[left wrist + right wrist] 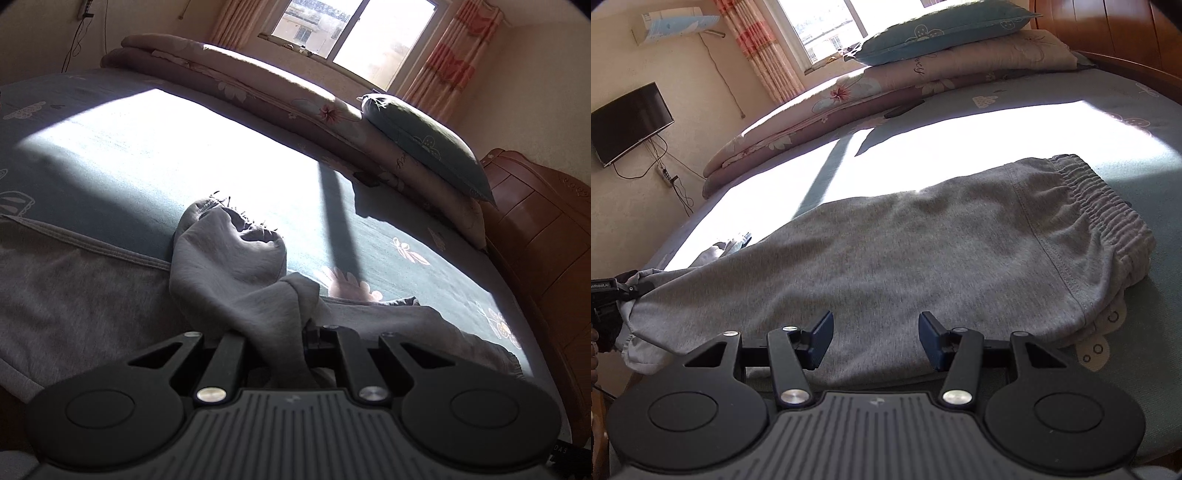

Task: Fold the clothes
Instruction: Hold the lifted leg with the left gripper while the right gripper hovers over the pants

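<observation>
Grey sweatpants (923, 240) lie flat along the bed, and I have them at both ends. My left gripper (275, 332) is pinched tight on the cloth near the leg end: a twisted fold runs straight down between its closed jaws, and just ahead of them the leg cuff (236, 225) stands up in a loose hump with frayed threads at its rim. To the left of those jaws the rest of the grey fabric spreads out flat with a stitched hem across it.

My right gripper (875, 339) stands about half open, its blue pads (823, 332) clear of each other, holding nothing. Between and under the jaws is the near edge of the trousers; I cannot tell whether the pads touch the cloth. Ahead and to the right of these jaws is the gathered elastic waistband (1108, 206). Far to their left, at the picture's edge, the left gripper (631, 290) shows again, clamped on the leg end.

Beyond the garment lies the teal bed sheet (1052, 125), with a bright patch of sun across it. Past that, a folded floral quilt (849, 96) runs along the far side with a teal pillow (942, 29) on top, under the window (351, 26).
</observation>
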Motion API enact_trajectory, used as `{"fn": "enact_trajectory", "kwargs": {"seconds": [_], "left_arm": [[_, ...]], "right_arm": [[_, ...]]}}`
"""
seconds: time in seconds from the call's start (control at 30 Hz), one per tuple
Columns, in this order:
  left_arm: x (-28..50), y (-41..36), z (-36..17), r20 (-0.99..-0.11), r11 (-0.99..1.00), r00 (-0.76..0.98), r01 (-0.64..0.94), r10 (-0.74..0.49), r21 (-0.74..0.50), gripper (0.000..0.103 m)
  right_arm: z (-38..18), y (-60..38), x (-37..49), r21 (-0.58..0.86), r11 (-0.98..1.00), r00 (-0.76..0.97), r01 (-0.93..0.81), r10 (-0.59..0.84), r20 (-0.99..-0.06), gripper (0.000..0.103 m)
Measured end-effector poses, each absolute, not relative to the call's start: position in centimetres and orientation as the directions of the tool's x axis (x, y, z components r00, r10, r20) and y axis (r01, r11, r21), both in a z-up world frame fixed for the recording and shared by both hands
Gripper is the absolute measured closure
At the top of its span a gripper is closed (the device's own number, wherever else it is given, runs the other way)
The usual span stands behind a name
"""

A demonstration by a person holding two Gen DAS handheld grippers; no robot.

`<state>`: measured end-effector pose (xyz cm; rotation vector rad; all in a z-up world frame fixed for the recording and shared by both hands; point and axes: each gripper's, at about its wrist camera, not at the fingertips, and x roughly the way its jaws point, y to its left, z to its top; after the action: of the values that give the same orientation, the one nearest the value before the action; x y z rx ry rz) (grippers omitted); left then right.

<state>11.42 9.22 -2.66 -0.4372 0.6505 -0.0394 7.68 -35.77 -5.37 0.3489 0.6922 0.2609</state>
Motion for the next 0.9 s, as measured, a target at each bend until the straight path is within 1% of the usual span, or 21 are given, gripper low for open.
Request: {"fn": "enact_trajectory", "kwargs": {"seconds": [0.1, 0.23, 0.33, 0.43, 0.5, 0.6, 0.67, 0.73, 0.77, 0.83, 0.87, 0.9], "left_arm": [[11.8, 9.2, -4.9, -0.63, 0.913, 0.76, -0.128, -0.161, -0.388, 0.096], [12.0, 9.1, -7.0, -0.66, 0.939, 0.742, -0.136, -0.115, -0.316, 0.092], [12.3, 8.7, -7.7, -0.679, 0.959, 0.729, -0.126, -0.084, -0.255, 0.09], [12.5, 9.4, -7.6, -0.669, 0.956, 0.738, -0.124, -0.089, -0.265, 0.087], [12.8, 9.9, -7.8, -0.67, 0.952, 0.736, -0.126, -0.098, -0.278, 0.086], [13.2, 10.4, -8.2, -0.678, 0.949, 0.728, -0.129, -0.107, -0.288, 0.085], [13.0, 10.3, -8.3, -0.677, 0.951, 0.729, -0.126, -0.105, -0.284, 0.085], [12.9, 10.3, -8.4, -0.675, 0.952, 0.73, -0.122, -0.105, -0.28, 0.085], [12.9, 10.3, -8.4, -0.675, 0.953, 0.73, -0.116, -0.109, -0.28, 0.085], [12.9, 10.5, -8.5, -0.682, 0.954, 0.721, -0.107, -0.12, -0.281, 0.082], [12.9, 10.6, -8.4, -0.687, 0.953, 0.716, -0.105, -0.126, -0.285, 0.078], [12.9, 10.8, -8.3, -0.693, 0.951, 0.708, -0.104, -0.135, -0.292, 0.074]], "right_arm": [[-5.1, -34.4, 7.7, 0.335, 0.927, 0.737, -0.169, 0.345, -0.581, 0.047], [-5.1, -31.7, 7.8, 0.206, 0.943, 0.719, -0.262, 0.333, -0.61, 0.047], [-6.2, -29.6, 8.3, 0.142, 0.933, 0.69, -0.329, 0.341, -0.639, 0.047], [-7.8, -28.1, 8.5, 0.034, 0.935, 0.681, -0.353, 0.282, -0.676, 0.047], [-8.1, -27.9, 8.2, -0.003, 0.928, 0.681, -0.372, 0.271, -0.68, 0.046], [-7.6, -28.4, 7.9, -0.016, 0.932, 0.684, -0.362, 0.255, -0.683, 0.046], [-6.9, -29.1, 7.7, 0.004, 0.941, 0.7, -0.339, 0.255, -0.667, 0.046], [-6.2, -30.4, 7.6, 0.056, 0.952, 0.725, -0.3, 0.265, -0.635, 0.043], [-6.3, -31.0, 7.7, 0.055, 0.962, 0.733, -0.268, 0.24, -0.636, 0.04], [-7.0, -31.5, 8.2, 0.03, 0.972, 0.722, -0.233, 0.193, -0.664, 0.038], [-7.4, -31.7, 8.5, 0.019, 0.973, 0.713, -0.23, 0.182, -0.677, 0.037], [-7.7, -31.8, 8.5, 0.022, 0.972, 0.714, -0.233, 0.186, -0.675, 0.033]]}}
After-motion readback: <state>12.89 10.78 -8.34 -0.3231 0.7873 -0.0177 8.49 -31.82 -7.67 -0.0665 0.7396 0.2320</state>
